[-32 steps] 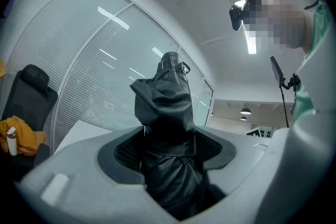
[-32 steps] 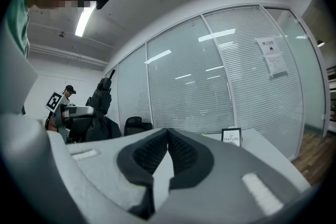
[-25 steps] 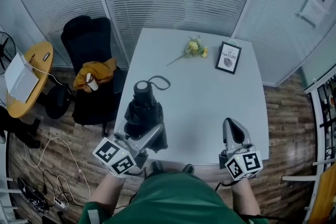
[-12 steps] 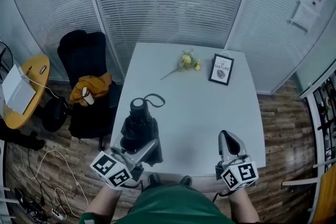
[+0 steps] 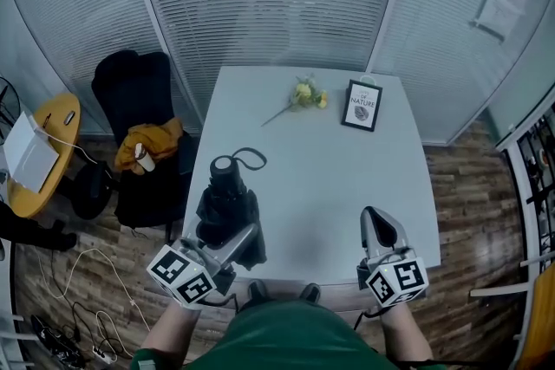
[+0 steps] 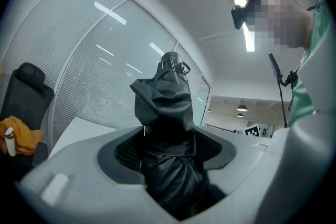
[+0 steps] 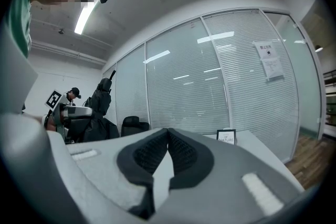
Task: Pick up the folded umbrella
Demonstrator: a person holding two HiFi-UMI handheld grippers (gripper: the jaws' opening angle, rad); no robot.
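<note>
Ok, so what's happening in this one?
A person holds a gripper in each hand. The left gripper is clamped on the black folded umbrella, handle end up, at the near left corner of the white table. The right gripper is shut and empty by the table's front edge. A flower and a framed picture sit at the far side.

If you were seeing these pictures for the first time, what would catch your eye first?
The black folded umbrella stands out, clamped in the left gripper at the near left edge of the white table. After that come the right gripper, shut on nothing at the near right, and the yellow flower beside a framed picture at the far end.
</note>
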